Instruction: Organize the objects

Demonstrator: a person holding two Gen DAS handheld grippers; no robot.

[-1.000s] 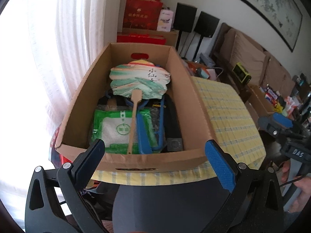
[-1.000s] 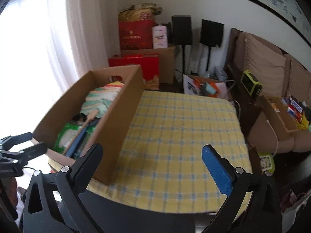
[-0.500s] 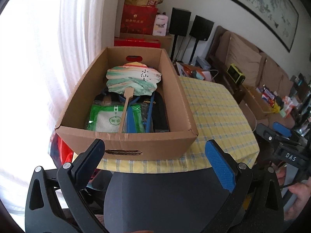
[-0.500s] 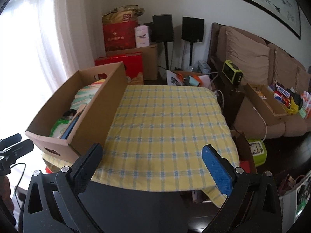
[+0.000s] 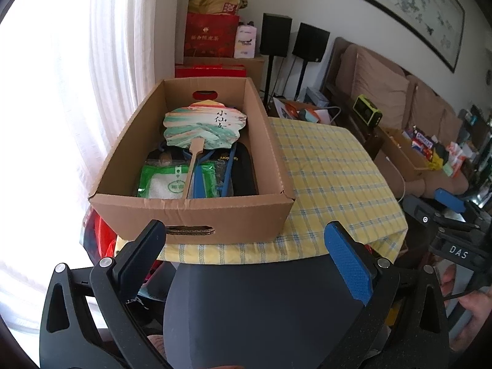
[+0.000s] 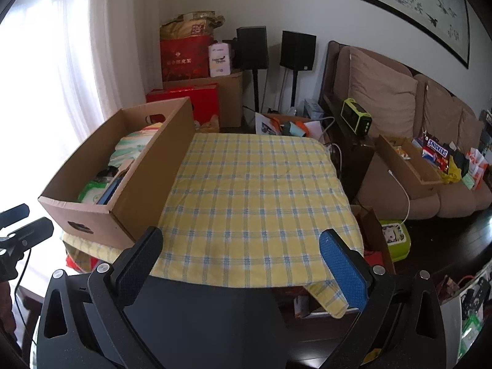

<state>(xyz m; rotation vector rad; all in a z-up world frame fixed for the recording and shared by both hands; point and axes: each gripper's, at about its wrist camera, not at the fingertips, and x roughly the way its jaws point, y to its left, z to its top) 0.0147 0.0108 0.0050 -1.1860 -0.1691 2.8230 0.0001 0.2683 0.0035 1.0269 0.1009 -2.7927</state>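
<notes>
Plainly, the cardboard box (image 5: 190, 212) lies straight ahead of the empty, wide-open left tongs (image 5: 246, 246), long axis running away, while the equally open right tongs (image 6: 243, 252) face bare desk (image 6: 255, 190).

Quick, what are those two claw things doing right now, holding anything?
Left gripper: open, holding nothing.
Right gripper: open, holding nothing.

Both wrist views share the cardboard box (image 5: 190, 212).

Box (image 5: 190, 218) on the table's (image 6: 261, 190) left edge — fan (image 5: 204, 129) inside, atop packets (image 5: 172, 181).
</notes>
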